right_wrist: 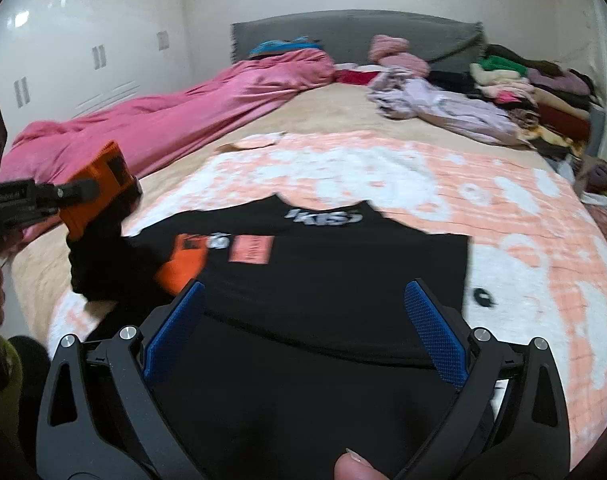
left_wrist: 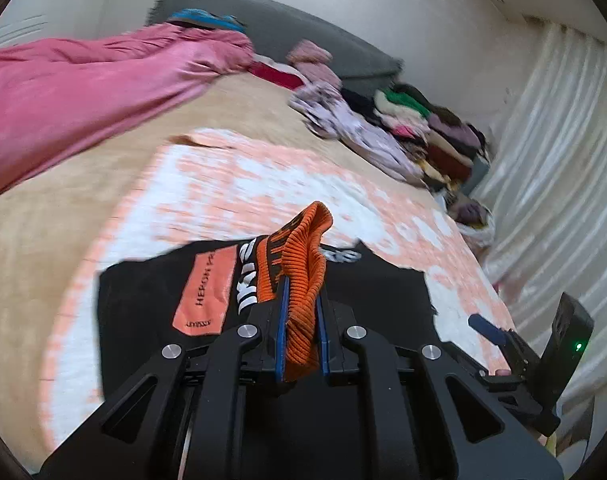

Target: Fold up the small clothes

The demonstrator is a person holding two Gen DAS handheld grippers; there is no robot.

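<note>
**A:** Start with the left wrist view. What is in the left claw [left_wrist: 301, 308]?

**B:** Its blue pads are pinched tight on a ribbed orange cuff [left_wrist: 303, 272], a thick knit that bunches into a hump above the fingertips. The cuff belongs to the black garment [left_wrist: 143, 296], which lies flat on a mottled peach-and-white blanket [left_wrist: 239, 184] on the bed. An orange rectangular patch [left_wrist: 207, 292] with dark lettering is sewn on it.

**A:** Anything unclear there?

**B:** The far things are smeared: a pink duvet [left_wrist: 83, 92], a heap of clothes [left_wrist: 415, 132] by the pleated curtain [left_wrist: 551, 152]. The right claw [left_wrist: 485, 326] shows only as a blue tip at the edge.

**A:** And the right wrist view?

**B:** The right claw [right_wrist: 303, 304] stands wide, with nothing between its textured blue pads, over the black garment [right_wrist: 343, 272]. Here the whole spread shows: white lettering by the neckline, a second orange cuff [right_wrist: 183, 264] lying on the cloth. The left claw [right_wrist: 83, 190] holds its sleeve lifted at the left. A fingertip [right_wrist: 351, 468] is cut off below. A small dark object [right_wrist: 482, 298] lies on the blanket [right_wrist: 523, 208], possibly a button.
</note>
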